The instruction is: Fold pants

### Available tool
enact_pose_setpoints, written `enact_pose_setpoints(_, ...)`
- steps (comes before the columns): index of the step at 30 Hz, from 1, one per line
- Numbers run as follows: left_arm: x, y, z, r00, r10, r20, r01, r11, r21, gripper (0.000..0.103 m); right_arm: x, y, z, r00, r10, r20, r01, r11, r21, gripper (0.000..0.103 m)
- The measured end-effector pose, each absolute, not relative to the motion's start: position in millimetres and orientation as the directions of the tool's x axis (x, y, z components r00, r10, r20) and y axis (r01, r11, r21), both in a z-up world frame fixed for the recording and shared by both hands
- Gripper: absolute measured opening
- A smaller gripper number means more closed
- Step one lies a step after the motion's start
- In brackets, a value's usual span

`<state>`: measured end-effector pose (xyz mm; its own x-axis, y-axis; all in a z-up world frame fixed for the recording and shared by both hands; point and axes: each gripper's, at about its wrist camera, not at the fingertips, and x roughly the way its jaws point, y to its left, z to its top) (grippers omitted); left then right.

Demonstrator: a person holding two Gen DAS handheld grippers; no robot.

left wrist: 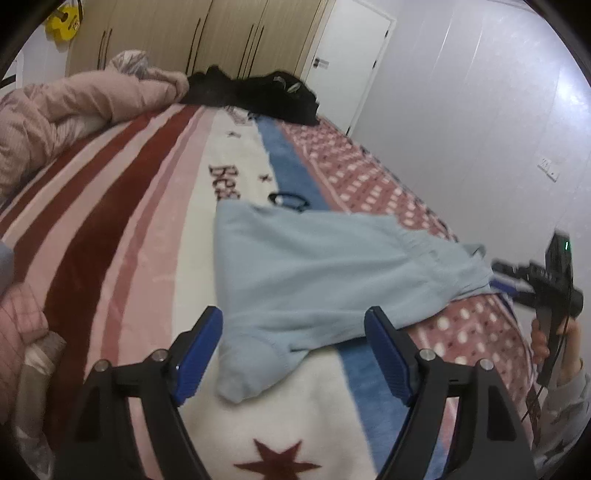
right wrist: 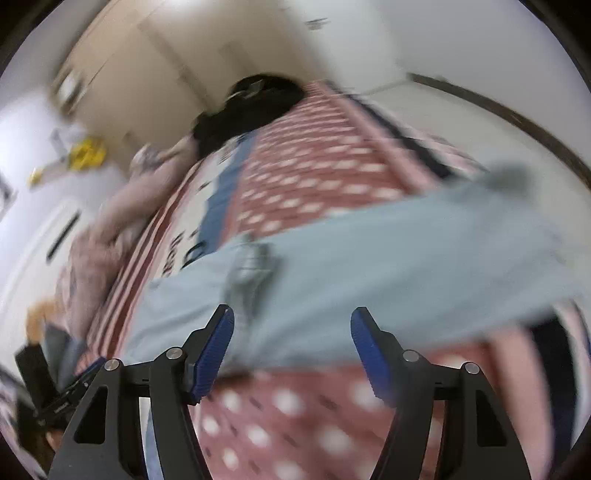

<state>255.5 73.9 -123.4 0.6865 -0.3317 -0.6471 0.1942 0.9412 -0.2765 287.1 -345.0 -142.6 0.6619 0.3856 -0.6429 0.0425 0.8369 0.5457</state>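
- The light blue, soft fleece pants (left wrist: pixel 317 273) lie folded and spread flat on the bed, across the middle of the plush striped blanket (left wrist: pixel 122 206); one rounded cuff end (left wrist: pixel 251 373) points toward the near edge.
- The blanket is fuzzy, with dark red, pink and cream bands, a blue stripe, a dotted red section on the right, dark lettering and a red star (left wrist: pixel 277 459) near the camera.
- The left gripper (left wrist: pixel 293 332) hangs just above the near edge of the pants, its ribbed blue pads (left wrist: pixel 197 354) spread wide with nothing clamped; the cuff lies below the gap.
- The right gripper (right wrist: pixel 291 332) is likewise released, its fingers apart over the pants' near edge and the dotted red cloth, gripping nothing.
- In the left wrist view the right tool shows at the far right as a black handle (left wrist: pixel 554 280) in a hand (left wrist: pixel 565 343), partly cut off by the frame.
- A black-rimmed pair of glasses (left wrist: pixel 290 201) lies just beyond the pants.
- A pink quilted duvet (left wrist: pixel 74 107) is bunched at the far left, a black garment heap (left wrist: pixel 258 96) at the far end.
- The right wrist view is heavily smeared; a grey patch (right wrist: pixel 251 266) on the pants cannot be made out.
- Beige wardrobe doors (left wrist: pixel 207 33) and a white door (left wrist: pixel 347 62) stand behind.
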Motion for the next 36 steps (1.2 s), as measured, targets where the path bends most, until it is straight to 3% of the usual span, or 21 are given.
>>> enact_pose_setpoints(6, 248.6, 68.5, -111.0, 0.697, -0.372, -0.613, 0.217, 0.924, -0.314, 0.076, 249.2, -432.9, -181.8, 0.669, 0.320, -0.671, 0.308, 0.702, 0.642, 0.062)
enact_pose_setpoints(9, 247.8, 67.4, -109.1, 0.705, -0.372, -0.604, 0.214, 0.923, -0.319, 0.076, 260.2, -449.2, -196.1, 0.714, 0.312, -0.627, 0.330, 0.640, 0.694, 0.062)
enact_pose_setpoints(12, 248.4, 68.8, -108.2, 0.712, -0.365, -0.600, 0.206, 0.925, -0.319, 0.076, 284.8, -454.2, -194.8, 0.747, 0.236, -0.622, 0.356, 0.648, 0.673, 0.061)
enact_pose_setpoints(15, 248.8, 71.6, -107.3, 0.719, -0.355, -0.598, 0.204, 0.930, -0.307, 0.076, 289.9, -464.7, -189.2, 0.729, 0.224, -0.646, 0.389, 0.641, 0.662, 0.053)
enact_pose_setpoints(20, 252.0, 79.6, -109.7, 0.718, -0.352, -0.601, 0.191, 0.930, -0.315, 0.076, 257.3, -502.3, -166.4, 0.738, 0.013, -0.675, 0.489, 0.678, 0.548, 0.057)
enact_pose_setpoints(23, 251.9, 81.3, -110.9, 0.718, -0.351, -0.601, 0.185, 0.929, -0.322, 0.076, 262.7, -521.2, -168.8, 0.780, 0.086, -0.620, 0.430, 0.647, 0.629, 0.057)
enact_pose_setpoints(27, 249.2, 80.0, -107.8, 0.725, -0.351, -0.593, 0.186, 0.928, -0.322, 0.076, 304.0, -519.2, -194.5, 0.682, 0.175, -0.710, 0.450, 0.664, 0.596, 0.057)
enact_pose_setpoints(30, 249.8, 77.9, -106.7, 0.727, -0.356, -0.587, 0.193, 0.927, -0.323, 0.076, 313.8, -515.6, -202.1, 0.711, 0.213, -0.670, 0.417, 0.639, 0.646, 0.057)
enact_pose_setpoints(32, 252.1, 75.9, -108.1, 0.724, -0.358, -0.589, 0.196, 0.926, -0.322, 0.076, 319.5, -514.0, -200.8, 0.736, 0.211, -0.643, 0.392, 0.642, 0.659, 0.051)
enact_pose_setpoints(33, 253.0, 75.4, -108.9, 0.724, -0.357, -0.591, 0.196, 0.927, -0.320, 0.076, 320.3, -513.5, -200.7, 0.744, 0.202, -0.637, 0.391, 0.642, 0.660, 0.037)
enact_pose_setpoints(34, 253.8, 74.9, -109.6, 0.723, -0.355, -0.592, 0.194, 0.928, -0.318, 0.076, 322.2, -512.1, -200.3, 0.743, 0.186, -0.643, 0.401, 0.646, 0.649, 0.009)
enact_pose_setpoints(36, 254.6, 74.4, -110.4, 0.719, -0.358, -0.595, 0.195, 0.927, -0.320, 0.076, 317.8, -512.7, -199.8, 0.746, 0.155, -0.647, 0.420, 0.644, 0.639, 0.003)
